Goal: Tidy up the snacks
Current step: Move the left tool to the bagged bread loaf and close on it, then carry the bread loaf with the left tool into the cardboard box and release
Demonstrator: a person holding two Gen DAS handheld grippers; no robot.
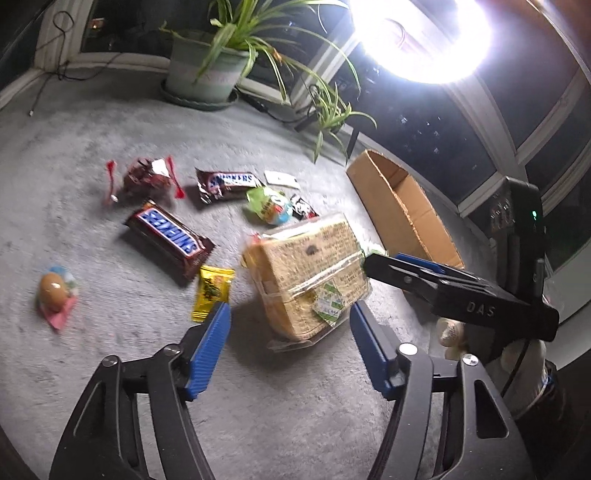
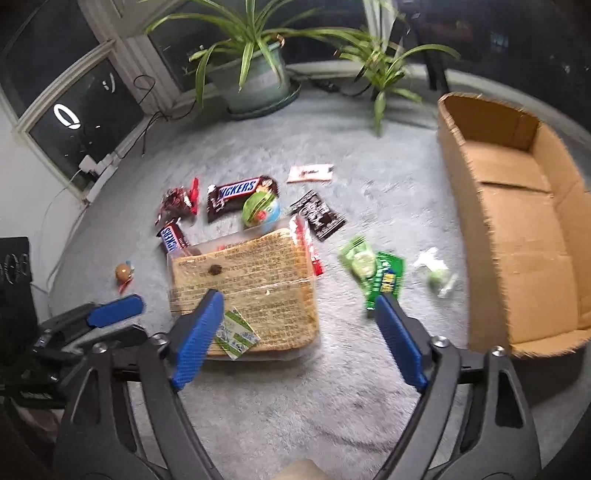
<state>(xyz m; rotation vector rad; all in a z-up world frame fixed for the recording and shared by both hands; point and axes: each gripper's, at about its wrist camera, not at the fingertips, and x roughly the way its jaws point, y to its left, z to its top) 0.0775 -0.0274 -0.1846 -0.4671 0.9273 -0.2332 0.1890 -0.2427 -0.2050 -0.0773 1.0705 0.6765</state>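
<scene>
Snacks lie scattered on grey carpet. A clear-wrapped bread pack lies in the middle; it also shows in the right wrist view. Two Snickers packs lie to its left, with a yellow candy and a green-blue round snack. An open cardboard box stands at the right. My left gripper is open, just short of the bread. My right gripper is open, above the bread's near right corner. Green packets lie right of the bread.
A large potted plant and a smaller plant stand at the back by dark windows. A bright lamp glares at top right. Cables and a power strip lie along the wall. An egg-shaped toy lies far left.
</scene>
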